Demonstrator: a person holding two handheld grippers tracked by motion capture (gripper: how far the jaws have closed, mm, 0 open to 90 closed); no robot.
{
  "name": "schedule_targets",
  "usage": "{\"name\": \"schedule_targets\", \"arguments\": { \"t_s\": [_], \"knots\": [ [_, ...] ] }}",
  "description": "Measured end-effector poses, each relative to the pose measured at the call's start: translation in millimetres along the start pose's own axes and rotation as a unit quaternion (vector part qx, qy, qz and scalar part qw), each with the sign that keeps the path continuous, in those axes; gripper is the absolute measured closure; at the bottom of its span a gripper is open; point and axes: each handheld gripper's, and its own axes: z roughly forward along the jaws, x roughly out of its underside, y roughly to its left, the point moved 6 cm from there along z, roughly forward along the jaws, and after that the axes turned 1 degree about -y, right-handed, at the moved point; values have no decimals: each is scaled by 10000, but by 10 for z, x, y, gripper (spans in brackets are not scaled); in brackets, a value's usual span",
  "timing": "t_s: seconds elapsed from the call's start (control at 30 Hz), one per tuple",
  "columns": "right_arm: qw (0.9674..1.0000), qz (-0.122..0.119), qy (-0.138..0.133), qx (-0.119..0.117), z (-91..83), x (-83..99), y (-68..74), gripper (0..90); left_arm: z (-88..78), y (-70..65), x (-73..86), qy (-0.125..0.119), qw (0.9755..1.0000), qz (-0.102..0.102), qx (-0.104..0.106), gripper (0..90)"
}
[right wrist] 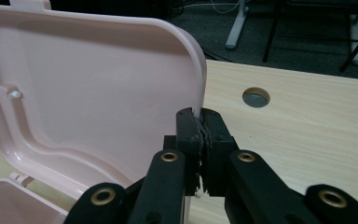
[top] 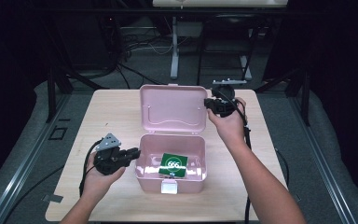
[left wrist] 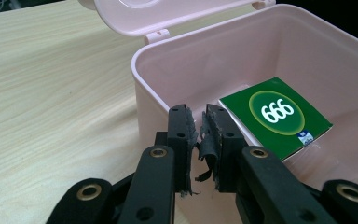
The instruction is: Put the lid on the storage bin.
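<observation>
Pale wood-grain table [top: 112, 112] in a dark room, cables on the floor behind. On it stands your pink plastic box [top: 171, 161], its hinged pink lid [top: 172, 109] upright and open; a green carton printed "666" [top: 173, 164] lies flat on the box floor. Your right gripper [top: 208, 103] is clamped on the lid's right edge [right wrist: 196, 79], jaws nearly together. Your left gripper [top: 134, 153] sits at the box's left wall [left wrist: 149, 93], jaws narrow, seemingly pinching the rim. Judged status: carton loaded; what's left is swinging the lid down and latching it.
</observation>
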Motion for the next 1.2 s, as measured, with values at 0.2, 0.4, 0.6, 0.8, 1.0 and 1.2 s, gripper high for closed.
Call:
{"name": "schedule_targets", "arguments": {
  "t_s": [0.2,0.4,0.6,0.8,1.0,1.2],
  "knots": [
    [9999,-32,-122,-66,-64,26,14,875,0,-2,2,-5,10000,-2,-1,803],
    [9995,-135,-270,-92,-146,66,42,875,1,-3,1,-16,10000,1,-18,803],
    [9988,-176,-426,-146,-220,106,66,876,1,-4,2,-15,10000,7,-29,803],
    [9981,-280,-542,-121,-281,147,94,876,2,-5,2,-25,10000,6,-31,803],
    [9973,-327,-647,-121,-329,189,111,877,2,-5,3,-33,10000,6,-30,804],
    [9964,-403,-735,-105,-385,229,137,878,1,-5,4,-33,10000,11,-34,803]
  ]
}}
